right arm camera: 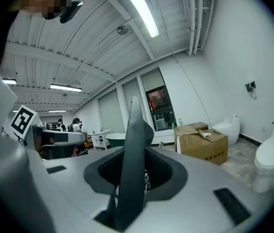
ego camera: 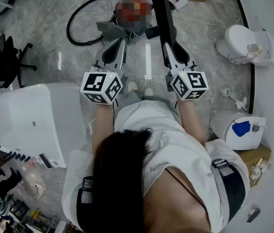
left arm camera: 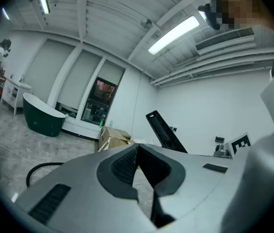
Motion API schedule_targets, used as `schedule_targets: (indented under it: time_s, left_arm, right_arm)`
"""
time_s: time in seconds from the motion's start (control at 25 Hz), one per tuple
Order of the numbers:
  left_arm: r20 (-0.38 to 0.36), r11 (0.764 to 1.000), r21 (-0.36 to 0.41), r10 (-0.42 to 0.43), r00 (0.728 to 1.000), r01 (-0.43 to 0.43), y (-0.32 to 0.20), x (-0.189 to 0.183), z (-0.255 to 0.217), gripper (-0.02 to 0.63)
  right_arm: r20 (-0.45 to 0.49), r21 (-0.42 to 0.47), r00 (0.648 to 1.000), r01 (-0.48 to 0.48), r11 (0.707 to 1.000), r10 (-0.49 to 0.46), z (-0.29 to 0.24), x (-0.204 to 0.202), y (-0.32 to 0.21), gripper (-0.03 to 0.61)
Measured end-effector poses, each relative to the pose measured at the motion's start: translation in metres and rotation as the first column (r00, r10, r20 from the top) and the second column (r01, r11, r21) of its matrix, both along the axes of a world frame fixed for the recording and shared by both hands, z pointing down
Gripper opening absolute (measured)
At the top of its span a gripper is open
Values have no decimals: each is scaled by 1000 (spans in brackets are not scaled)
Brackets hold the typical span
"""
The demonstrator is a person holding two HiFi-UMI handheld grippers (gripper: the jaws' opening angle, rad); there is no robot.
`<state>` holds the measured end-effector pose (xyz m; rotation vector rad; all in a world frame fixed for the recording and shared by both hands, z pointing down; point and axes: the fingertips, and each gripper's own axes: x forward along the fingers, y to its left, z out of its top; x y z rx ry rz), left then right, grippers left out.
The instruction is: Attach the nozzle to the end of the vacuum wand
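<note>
Far to the left of the nozzle (ego camera: 160, 13), an office chair (ego camera: 3, 62) stands on the grey marbled floor (ego camera: 44, 13); nearer the person and still well left of the nozzle sits a large white housing (ego camera: 30, 115); a black hose (ego camera: 76, 25) loops on the floor to the left of the nozzle's far end, beside some grey vacuum parts (ego camera: 110, 30) (which of them is the wand cannot be made out).

Just left of the nozzle comes the left gripper (ego camera: 121, 41), held about level; in the left gripper view its two grey fingers meet at the tip with nothing between them (left arm camera: 136, 148), and the nozzle (left arm camera: 162, 130) shows beyond them as a slanted black bar, with a cardboard box (left arm camera: 112, 137) on the floor to its left.

The nozzle itself, long, flat and black, is clamped at its near end in the right gripper (ego camera: 169, 46) and reaches away from the person; in the right gripper view it (right arm camera: 132, 169) stands edge-on between the pads, which are narrowly parted and pressed to its two faces (right arm camera: 136, 149).

To the right of the nozzle a cardboard box (right arm camera: 202, 142) rests on the floor, and further right again a white toilet (ego camera: 246, 45) stands by the wall.
</note>
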<state>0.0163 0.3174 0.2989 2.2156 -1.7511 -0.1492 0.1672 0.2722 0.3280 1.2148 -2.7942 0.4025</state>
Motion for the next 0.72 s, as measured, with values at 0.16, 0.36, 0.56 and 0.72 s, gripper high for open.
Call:
schedule_targets:
  time_s: [0.16, 0.36, 0.56, 0.72]
  left_arm:
    - [-10, 1000, -15, 18, 1000, -18, 1, 7, 5, 2]
    - [-37, 998, -47, 31, 999, -33, 1, 10, 15, 2]
    - [-28, 997, -71, 33, 999, -34, -5, 10, 21, 2]
    - [-9, 996, -84, 29, 1000, -30, -12, 4, 26, 2]
  right_arm:
    - [-7, 5, 1000, 5, 1000, -5, 2, 0, 3, 115]
    - [-37, 1, 999, 10, 1000, -10, 6, 2, 3, 115]
    - [-21, -19, 1000, 3, 1000, -3, 10, 2, -4, 114]
    - [-42, -12, 999, 14, 1000, -15, 13, -7, -9, 114]
